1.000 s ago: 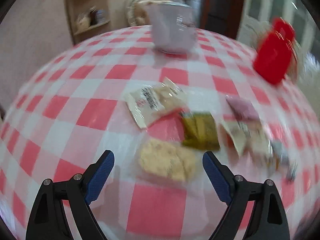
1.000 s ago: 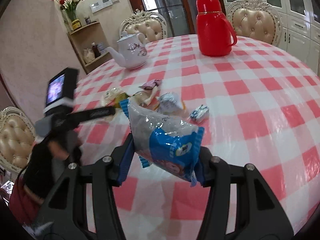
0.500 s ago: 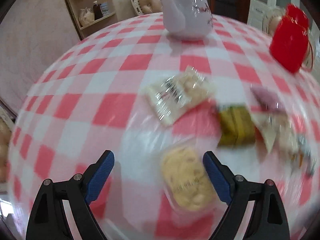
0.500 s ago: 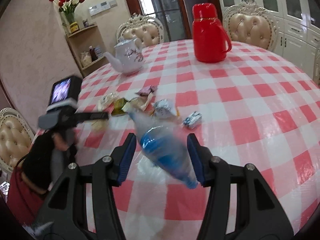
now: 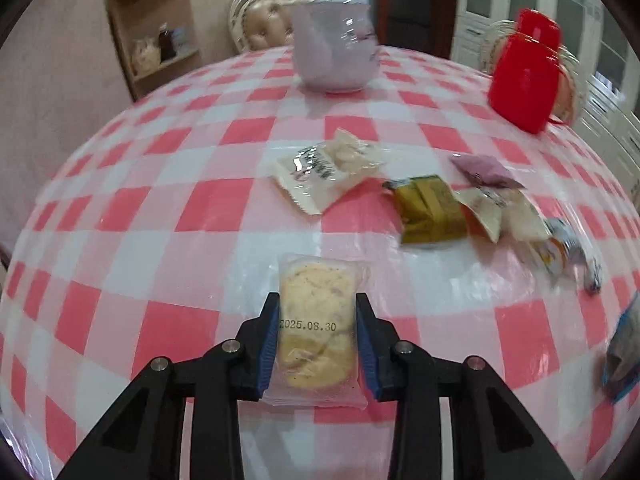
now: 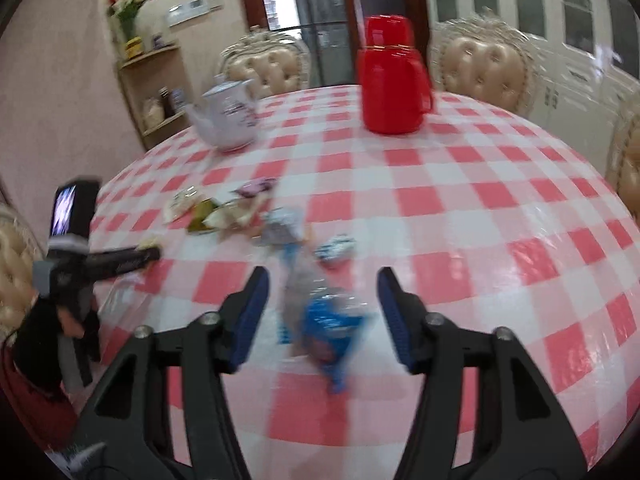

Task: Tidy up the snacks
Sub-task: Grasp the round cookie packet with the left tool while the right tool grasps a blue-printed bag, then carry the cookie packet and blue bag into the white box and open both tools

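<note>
- Left wrist view: the left gripper (image 5: 316, 338) is clenched on a clear-wrapped cookie packet (image 5: 316, 320), its blue pads pressing the packet's two long sides at the lower centre of the frame.
- The packet's long axis runs straight up the picture, away from the tongs; its stamped date reads across between the pads. About half of it sticks out past the fingertips, lying on or just above the red-and-white checked tablecloth (image 5: 192, 208).
- The other snacks lie up and to the right of this grip: a white biscuit packet (image 5: 326, 168) in mid-frame, then an olive-green packet (image 5: 430, 210) beside a purple wrapper (image 5: 486, 170) and a heap of pale wrappers (image 5: 516, 216) at the right.
- Right wrist view: the right gripper (image 6: 322, 316) has its jaws opening, and a blue-and-clear snack bag (image 6: 324, 320) sits between them, free of both pads. The bag is blurred, so it probably is dropping or just landed; I cannot tell which.
- That bag's long axis runs up the frame, slightly tilted left.
- In the same view the left gripper shows at the left edge, reaching in from the left toward the pile, so the left hand is nearer the loose snacks; a white teapot (image 6: 228, 120) and red thermos (image 6: 390, 76) stand well beyond.
</note>
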A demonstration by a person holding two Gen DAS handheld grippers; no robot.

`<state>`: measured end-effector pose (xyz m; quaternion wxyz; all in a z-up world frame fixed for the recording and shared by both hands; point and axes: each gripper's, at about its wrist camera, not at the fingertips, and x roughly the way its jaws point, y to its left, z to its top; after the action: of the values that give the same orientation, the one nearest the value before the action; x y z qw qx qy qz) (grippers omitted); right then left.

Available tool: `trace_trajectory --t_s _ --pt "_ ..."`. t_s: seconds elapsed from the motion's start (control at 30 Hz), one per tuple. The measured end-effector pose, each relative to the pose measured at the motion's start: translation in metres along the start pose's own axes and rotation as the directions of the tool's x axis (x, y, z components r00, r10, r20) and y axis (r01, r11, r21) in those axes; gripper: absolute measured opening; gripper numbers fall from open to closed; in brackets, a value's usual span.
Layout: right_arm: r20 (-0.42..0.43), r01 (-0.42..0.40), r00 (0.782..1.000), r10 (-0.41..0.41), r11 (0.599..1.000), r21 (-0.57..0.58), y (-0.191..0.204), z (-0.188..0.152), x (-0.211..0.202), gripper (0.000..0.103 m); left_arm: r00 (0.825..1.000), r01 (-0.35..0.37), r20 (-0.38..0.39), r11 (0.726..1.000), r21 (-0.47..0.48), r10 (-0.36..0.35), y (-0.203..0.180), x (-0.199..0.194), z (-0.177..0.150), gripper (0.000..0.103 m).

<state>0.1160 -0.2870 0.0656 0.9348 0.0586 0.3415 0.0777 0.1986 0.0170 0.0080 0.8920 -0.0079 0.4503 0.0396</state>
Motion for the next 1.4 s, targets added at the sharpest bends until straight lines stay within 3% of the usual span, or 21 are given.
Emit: trace_trajectory --t_s 0.07,0.23,0.4,0.53,0.57,0.6,0.67,0.9,1.17,1.4 --pt "-0.007 -0.011 1.000 0.011 0.999 0.045 -0.022 0.001 -0.003 0.084 0.999 0.038 0.011 0.999 -0.009 -0.038 0.000 -0.009 -0.009 0.036" --pt "-0.046 -0.095 0.994 0.099 0.991 0.095 -0.038 -0.003 -0.005 0.088 0.992 0.072 0.103 0.997 -0.009 -0.071 0.005 -0.058 -0.034 0.036" --pt "-0.121 -0.115 0.987 0.105 0.990 -0.081 0.016 -0.018 0.023 0.089 0.984 0.130 0.121 0.992 -0.008 -0.128 0.012 -0.084 -0.064 0.036" --pt "-0.157 -0.033 0.988 -0.004 0.972 -0.233 0.051 -0.031 0.056 0.088 0.983 0.150 0.107 0.989 0.017 -0.151 0.007 -0.092 -0.083 0.036" --pt "-0.157 -0.001 0.987 -0.042 0.965 -0.261 0.054 -0.033 0.063 0.084 0.982 0.154 0.108 0.988 0.021 -0.155 0.007 -0.094 -0.086 0.036" --pt "-0.174 0.008 0.983 -0.057 0.964 -0.266 0.054 -0.033 0.068 0.057 0.981 0.155 0.111 0.988 0.021 -0.156 0.008 -0.097 -0.090 0.036" --pt "-0.169 0.020 0.984 -0.061 0.972 -0.234 0.048 -0.032 0.066 0.048 0.982 0.148 0.120 0.989 0.017 -0.149 0.011 -0.102 -0.096 0.036" --pt "-0.095 0.000 0.995 -0.014 0.990 -0.138 0.048 -0.036 0.033 0.046 0.988 0.065 0.138 0.998 0.002 -0.065 0.025 -0.111 -0.114 0.036" --pt "-0.054 -0.087 0.995 0.081 0.988 -0.126 0.099 -0.057 0.011 0.046 0.983 0.028 0.183 0.999 -0.033 -0.021 0.044 -0.128 -0.125 0.036" --pt "-0.068 -0.167 0.985 0.159 0.976 -0.137 0.138 -0.074 0.002 0.046 0.982 -0.004 0.189 0.997 -0.078 0.019 0.069 -0.140 -0.142 0.036"
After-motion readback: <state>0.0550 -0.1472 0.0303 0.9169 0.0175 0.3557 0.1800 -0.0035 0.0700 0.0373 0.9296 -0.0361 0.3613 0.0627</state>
